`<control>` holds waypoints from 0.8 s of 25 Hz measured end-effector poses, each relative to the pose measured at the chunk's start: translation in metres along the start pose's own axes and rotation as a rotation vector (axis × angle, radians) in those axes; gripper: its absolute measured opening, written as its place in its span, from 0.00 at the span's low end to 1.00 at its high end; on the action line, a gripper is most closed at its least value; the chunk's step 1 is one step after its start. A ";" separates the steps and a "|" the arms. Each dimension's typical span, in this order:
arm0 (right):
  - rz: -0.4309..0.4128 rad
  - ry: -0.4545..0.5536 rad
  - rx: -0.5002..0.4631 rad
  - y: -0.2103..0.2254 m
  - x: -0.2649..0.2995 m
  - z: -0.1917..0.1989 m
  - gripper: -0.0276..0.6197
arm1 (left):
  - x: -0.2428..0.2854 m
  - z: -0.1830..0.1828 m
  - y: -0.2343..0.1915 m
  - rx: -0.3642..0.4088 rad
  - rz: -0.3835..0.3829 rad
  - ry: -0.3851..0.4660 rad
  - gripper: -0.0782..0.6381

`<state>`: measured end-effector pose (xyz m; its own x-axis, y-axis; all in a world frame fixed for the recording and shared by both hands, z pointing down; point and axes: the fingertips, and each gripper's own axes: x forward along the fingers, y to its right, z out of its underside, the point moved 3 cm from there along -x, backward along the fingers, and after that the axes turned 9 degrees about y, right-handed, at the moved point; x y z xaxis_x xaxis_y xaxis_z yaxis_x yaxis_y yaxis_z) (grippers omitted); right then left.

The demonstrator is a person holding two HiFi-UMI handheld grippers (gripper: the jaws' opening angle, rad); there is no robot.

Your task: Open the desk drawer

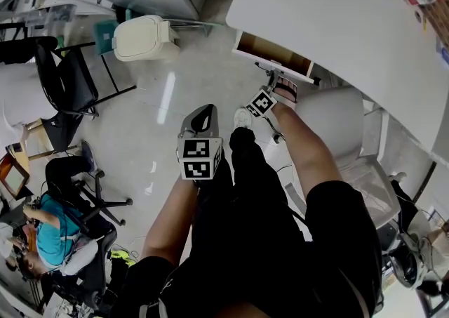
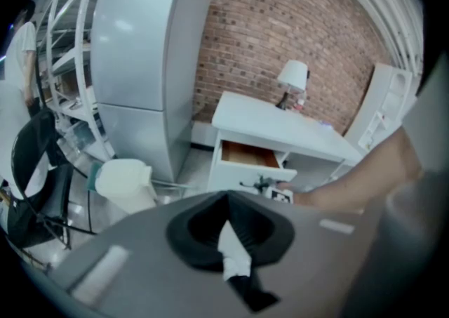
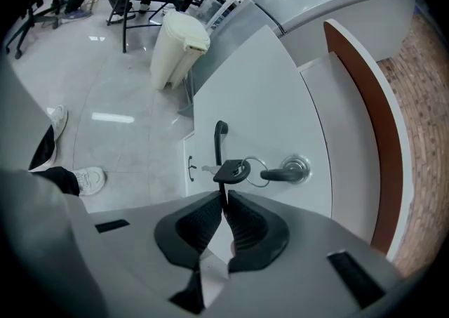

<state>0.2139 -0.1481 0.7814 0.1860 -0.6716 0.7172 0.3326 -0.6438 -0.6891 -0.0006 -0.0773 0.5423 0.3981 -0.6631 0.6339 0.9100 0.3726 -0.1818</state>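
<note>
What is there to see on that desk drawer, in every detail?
The drawer sits under the top of the white desk. It is pulled partly out, and its brown, wood-like inside shows behind a white front. On the front are a slim black handle, a round metal lock with a key in it, and a ring carrying a second, black-headed key. The jaws of the right gripper are closed, seemingly on the handle's lower end.

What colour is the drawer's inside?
The drawer is brown and wood-toned inside, behind a white front. The left gripper view shows it best.
</note>
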 end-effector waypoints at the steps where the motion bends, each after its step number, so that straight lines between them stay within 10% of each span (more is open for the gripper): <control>1: 0.002 0.000 0.012 0.000 0.000 0.000 0.06 | -0.001 0.002 0.001 -0.001 -0.003 0.001 0.11; 12: -0.040 0.103 0.196 -0.004 -0.031 0.001 0.20 | -0.015 0.000 0.013 0.003 -0.013 0.033 0.11; 14: -0.063 0.130 0.310 0.002 -0.048 0.000 0.04 | -0.018 -0.005 0.015 0.008 -0.009 0.049 0.11; 20: -0.097 0.233 0.707 0.046 -0.112 -0.007 0.04 | -0.026 -0.030 0.028 0.021 -0.007 0.095 0.11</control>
<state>0.2015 -0.1048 0.6686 -0.0490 -0.7350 0.6763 0.8669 -0.3677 -0.3367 0.0177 -0.0693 0.4985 0.4019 -0.7237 0.5609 0.9105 0.3808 -0.1612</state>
